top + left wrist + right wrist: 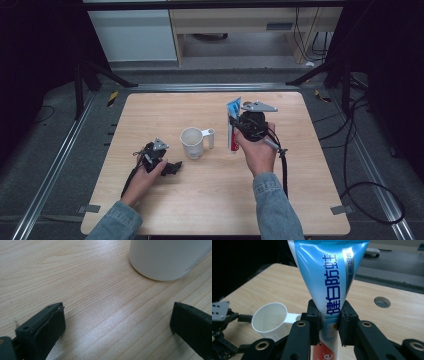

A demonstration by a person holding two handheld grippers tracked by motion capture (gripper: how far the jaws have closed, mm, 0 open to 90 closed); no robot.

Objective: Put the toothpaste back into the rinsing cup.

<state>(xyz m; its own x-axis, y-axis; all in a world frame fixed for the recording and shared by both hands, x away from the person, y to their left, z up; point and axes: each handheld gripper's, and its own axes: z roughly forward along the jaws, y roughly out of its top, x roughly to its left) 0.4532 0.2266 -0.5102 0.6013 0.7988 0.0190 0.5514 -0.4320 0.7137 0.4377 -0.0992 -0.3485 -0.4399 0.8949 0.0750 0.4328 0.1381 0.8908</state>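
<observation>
The right gripper (pixel 233 121) clamped a toothpaste tube (pixel 233 125) upright, just right of the white cup (pixel 192 142). The left gripper (pixel 172 167) rested wide open beside the cup's other side.

Lighting: even, overhead; bench (pixel 210 200) bright, surroundings beyond its edges near black. Shadows: soft, short. Glare: pale sheen across the wood grain in the left gripper view. Focus: nearest jaws slightly soft; high view low-resolution.
</observation>
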